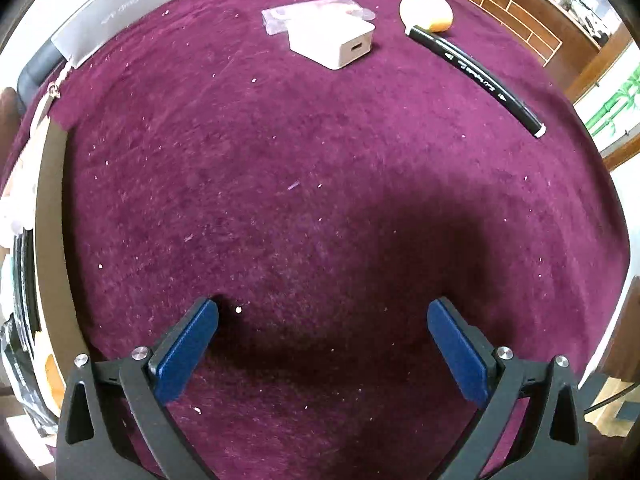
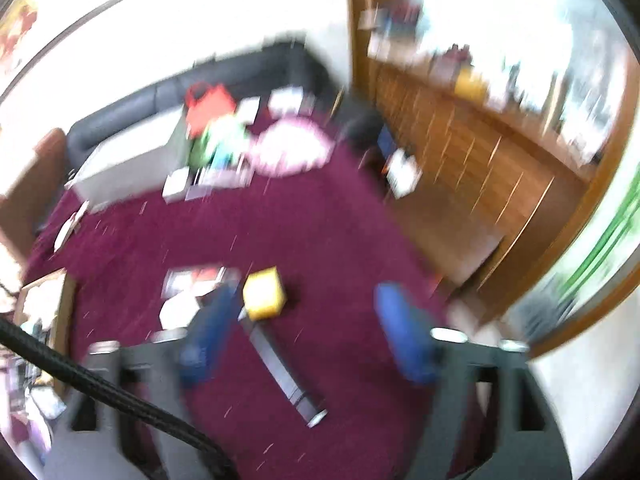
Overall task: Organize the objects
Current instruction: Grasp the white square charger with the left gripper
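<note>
Both hand-held grippers gaped wide and empty: left hand-held gripper [image 1: 322, 344] over bare maroon velvet-covered table [image 1: 280, 160], right hand-held gripper [image 2: 308, 332] above the long black marker pen [image 2: 280, 368], likely choosing targets.

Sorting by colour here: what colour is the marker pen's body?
Black with white print, white end caps; the marker pen shows best in the left wrist view.

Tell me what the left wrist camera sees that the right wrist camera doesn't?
Only the left wrist view shows the left gripper, open over bare cloth, and the charger's port. Only the right wrist view, blurred, shows the right gripper, open, the dark sofa and a red bag. Both show the purple cloth, the black marker, the white charger and the yellow-and-white object.
</note>
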A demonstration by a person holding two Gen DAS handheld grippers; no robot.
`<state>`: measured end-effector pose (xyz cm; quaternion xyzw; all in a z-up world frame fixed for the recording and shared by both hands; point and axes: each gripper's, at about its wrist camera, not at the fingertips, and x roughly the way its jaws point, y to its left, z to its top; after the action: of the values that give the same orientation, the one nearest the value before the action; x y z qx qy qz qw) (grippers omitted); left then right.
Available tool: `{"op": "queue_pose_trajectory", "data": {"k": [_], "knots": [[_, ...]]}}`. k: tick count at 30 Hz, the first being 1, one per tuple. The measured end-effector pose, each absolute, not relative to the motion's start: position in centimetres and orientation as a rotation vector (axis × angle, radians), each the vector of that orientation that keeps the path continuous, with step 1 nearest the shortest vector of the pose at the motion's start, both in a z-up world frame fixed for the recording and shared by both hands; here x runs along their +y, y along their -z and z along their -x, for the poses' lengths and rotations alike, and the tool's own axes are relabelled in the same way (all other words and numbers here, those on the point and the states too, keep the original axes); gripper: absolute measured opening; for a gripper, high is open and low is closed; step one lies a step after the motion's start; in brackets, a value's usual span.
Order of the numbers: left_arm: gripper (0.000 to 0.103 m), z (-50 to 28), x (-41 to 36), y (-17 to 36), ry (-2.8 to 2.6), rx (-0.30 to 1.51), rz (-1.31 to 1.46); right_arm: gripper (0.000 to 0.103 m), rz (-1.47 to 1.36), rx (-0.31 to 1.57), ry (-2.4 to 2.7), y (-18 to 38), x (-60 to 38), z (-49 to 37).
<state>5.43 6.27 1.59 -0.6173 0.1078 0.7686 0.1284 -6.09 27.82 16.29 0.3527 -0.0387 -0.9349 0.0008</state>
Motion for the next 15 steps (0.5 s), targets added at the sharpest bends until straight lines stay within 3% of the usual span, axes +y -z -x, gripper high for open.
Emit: {"op": "queue_pose_trajectory", "data": {"k": [3,5,7,15], "knots": [[0.102,-5.1,6.5,-1.6,-2.206,0.325,1.842,0.103,-1.424,-0.395,2.616,-13.0,29.0,9.2],[0.099,-4.8,6.7,-1.7,-2.185,0.330,1.879,0.094,-1.549,-0.491,2.511,-10.7,29.5,10.2],[0.088,-4.6,6.6,-2.7,-2.197,0.280,1.831,0.091,-1.604,-0.485,2.459,-8.7,29.4,10.1],[0.087,1.5,7.8,-6.5,-2.293,0.244,1.596,0.091,-1.752,-0.239,2.406,-4.6,27.4,10.2]]}}
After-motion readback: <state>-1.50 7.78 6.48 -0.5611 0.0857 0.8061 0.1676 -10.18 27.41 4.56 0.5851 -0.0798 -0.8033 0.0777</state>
